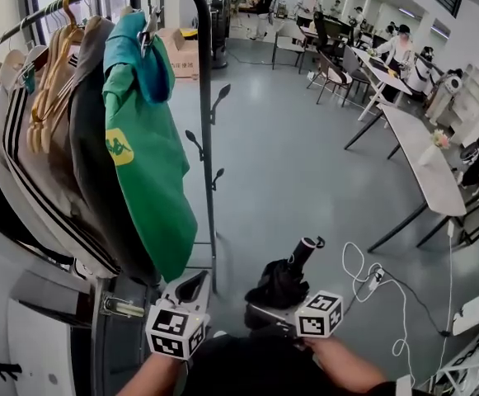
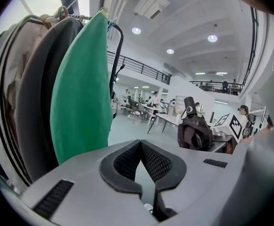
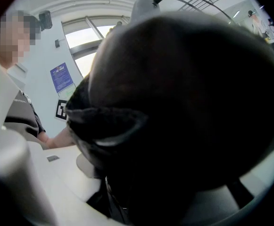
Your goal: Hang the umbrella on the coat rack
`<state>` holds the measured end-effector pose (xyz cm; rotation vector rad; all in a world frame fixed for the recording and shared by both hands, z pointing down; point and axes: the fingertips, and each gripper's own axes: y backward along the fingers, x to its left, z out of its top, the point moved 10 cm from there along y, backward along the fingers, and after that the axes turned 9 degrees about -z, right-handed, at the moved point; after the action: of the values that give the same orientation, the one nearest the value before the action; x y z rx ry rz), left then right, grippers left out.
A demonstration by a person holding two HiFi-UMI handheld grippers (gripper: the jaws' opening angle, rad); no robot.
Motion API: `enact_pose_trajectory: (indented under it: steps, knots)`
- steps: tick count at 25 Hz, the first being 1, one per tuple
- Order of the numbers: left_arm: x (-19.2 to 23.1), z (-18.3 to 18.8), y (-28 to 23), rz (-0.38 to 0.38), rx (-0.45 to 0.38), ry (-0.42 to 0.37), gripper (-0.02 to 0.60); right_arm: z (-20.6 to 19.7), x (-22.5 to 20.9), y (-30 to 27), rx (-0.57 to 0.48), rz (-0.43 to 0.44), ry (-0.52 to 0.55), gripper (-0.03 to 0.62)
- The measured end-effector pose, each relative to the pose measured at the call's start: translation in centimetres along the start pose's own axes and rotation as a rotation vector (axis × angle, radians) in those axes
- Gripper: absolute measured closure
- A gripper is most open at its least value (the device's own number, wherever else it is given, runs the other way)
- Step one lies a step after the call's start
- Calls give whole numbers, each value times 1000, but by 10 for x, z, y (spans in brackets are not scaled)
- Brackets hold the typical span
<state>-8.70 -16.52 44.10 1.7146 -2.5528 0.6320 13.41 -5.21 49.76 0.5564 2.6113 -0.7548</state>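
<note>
Head view: gripped one umbrella (image 1: pixel 282 285) in the right gripper (image 1: pixel 279 304), long axis running away with handle (image 1: pixel 305 250) foremost, the one rack (image 1: pixel 207 73) and its three hooks (image 1: pixel 194 143) ahead and leftward; had the left gripper (image 1: pixel 193 285) nearer them. Left gripper view: held jaws pressed together on nothing, umbrella (image 2: pixel 194 131) off to the right. Right gripper view: clamped jaws round dark umbrella (image 3: pixel 188 102) cloth filling the frame.

The scene contains one umbrella (image 1: pixel 282 280) and one coat rack (image 1: pixel 207 73). The rack post carries three side hooks (image 1: pixel 220 96). There are two claws, a left claw (image 2: pixel 140 147) and a right claw (image 1: pixel 265 308), each bearing one marker cube (image 1: pixel 176 330), two in total. One green garment (image 1: pixel 144 163) hangs; the other garments overlap too closely to count. One white cable (image 1: pixel 354 275) lies on the floor (image 1: pixel 288 163).
</note>
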Motion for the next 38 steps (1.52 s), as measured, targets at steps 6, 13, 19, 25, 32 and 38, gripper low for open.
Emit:
enact_pose_trajectory:
  steps: [6,13,19,25,32,38]
  knots:
    - [8,4,-6,48,-16,20,566,30,-10,-14,14,52,69,342]
    - [7,20,-22,131,-33,37,566,84,-34,-34,26,140,148,342]
    - [12,27,-30,232,-53,78,566,145,-50,-64,83,217,259,342]
    - [12,23,-29,347,-49,111,566,209,-49,-98,92,319,348,342]
    - [4,13,-29,459,-49,171,566,271,-37,-128,86,418,447,342]
    - [-1,11,-30,525,-80,199,566,305,-34,-145,80,476,459,342]
